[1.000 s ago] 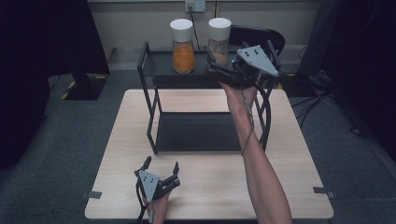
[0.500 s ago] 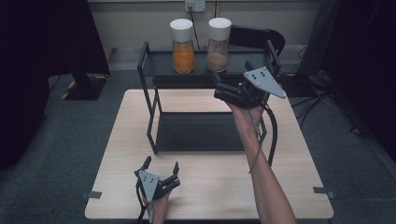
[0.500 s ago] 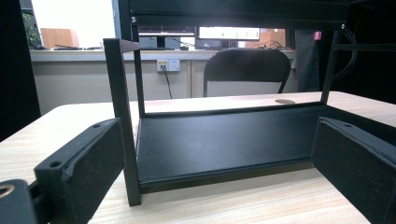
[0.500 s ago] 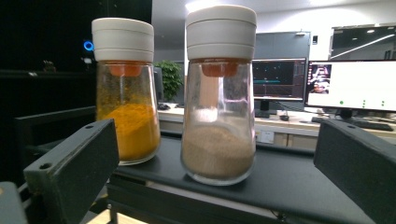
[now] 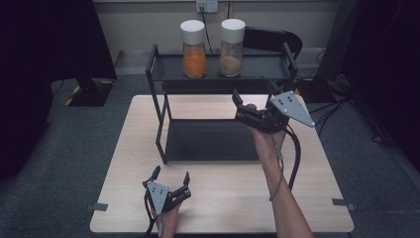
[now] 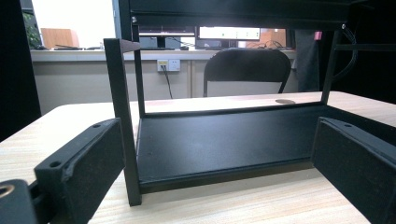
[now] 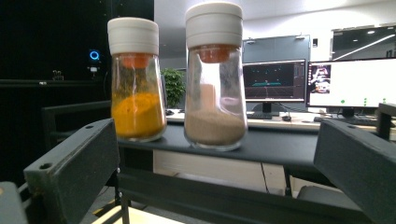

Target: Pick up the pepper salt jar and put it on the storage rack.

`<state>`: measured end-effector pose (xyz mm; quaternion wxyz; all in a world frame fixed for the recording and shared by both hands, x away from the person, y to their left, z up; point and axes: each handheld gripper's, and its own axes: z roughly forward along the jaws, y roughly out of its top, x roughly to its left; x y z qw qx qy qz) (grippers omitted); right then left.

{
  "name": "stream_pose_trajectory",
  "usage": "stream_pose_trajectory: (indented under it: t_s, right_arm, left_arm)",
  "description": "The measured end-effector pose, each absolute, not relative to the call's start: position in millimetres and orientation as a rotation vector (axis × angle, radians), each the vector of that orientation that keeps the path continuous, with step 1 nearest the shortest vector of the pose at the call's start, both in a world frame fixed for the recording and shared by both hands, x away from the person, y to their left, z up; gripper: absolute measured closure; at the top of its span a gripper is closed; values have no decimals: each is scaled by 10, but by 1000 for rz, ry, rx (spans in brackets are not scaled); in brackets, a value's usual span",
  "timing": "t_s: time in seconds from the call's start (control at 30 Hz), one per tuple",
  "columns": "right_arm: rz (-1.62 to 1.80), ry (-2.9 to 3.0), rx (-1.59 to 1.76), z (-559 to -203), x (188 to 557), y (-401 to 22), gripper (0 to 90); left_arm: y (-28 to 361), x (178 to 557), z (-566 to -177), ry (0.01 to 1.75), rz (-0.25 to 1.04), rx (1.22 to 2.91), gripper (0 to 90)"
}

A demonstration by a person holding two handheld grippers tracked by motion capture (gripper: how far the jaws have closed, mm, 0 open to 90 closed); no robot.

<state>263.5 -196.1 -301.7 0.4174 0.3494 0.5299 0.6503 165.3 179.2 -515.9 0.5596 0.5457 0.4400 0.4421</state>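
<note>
Overhead lighting is even on the counter (image 5: 223,198); room corners fall dark. Monitors (image 7: 350,84) glare (right gripper view). Near jaws are soft-focused; shadows stay faint.

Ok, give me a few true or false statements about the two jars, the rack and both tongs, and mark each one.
1. Both jars stand on the rack's top shelf. True.
2. The right tongs are shut on the brown-powder jar. False: they are open and apart from it.
3. The orange-powder jar stands left of the brown one in the high view. True.
4. The left tongs hold a jar. False: they are open and hold nothing, low over the table.
5. Both jars have white lids. True.
</note>
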Motion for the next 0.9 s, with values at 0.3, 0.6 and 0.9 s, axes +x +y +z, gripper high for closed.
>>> stream_pose_trajectory:
  t_s: [0.3,0.6,0.9]
  right_arm:
    - [1604,1339,860,-3271,2469,-2033,0]
    - [1603,1326,864,-3480,2261,-2126,0]
    - [1593,1293,889,-3707,2036,-2222,0]
  left_arm:
    - [1790,1653,-5159,1038,1043,1286,22]
    - [1790,1653,-5159,1038,1043,1286,22]
    - [1789,1653,-5159,1039,1043,1286,23]
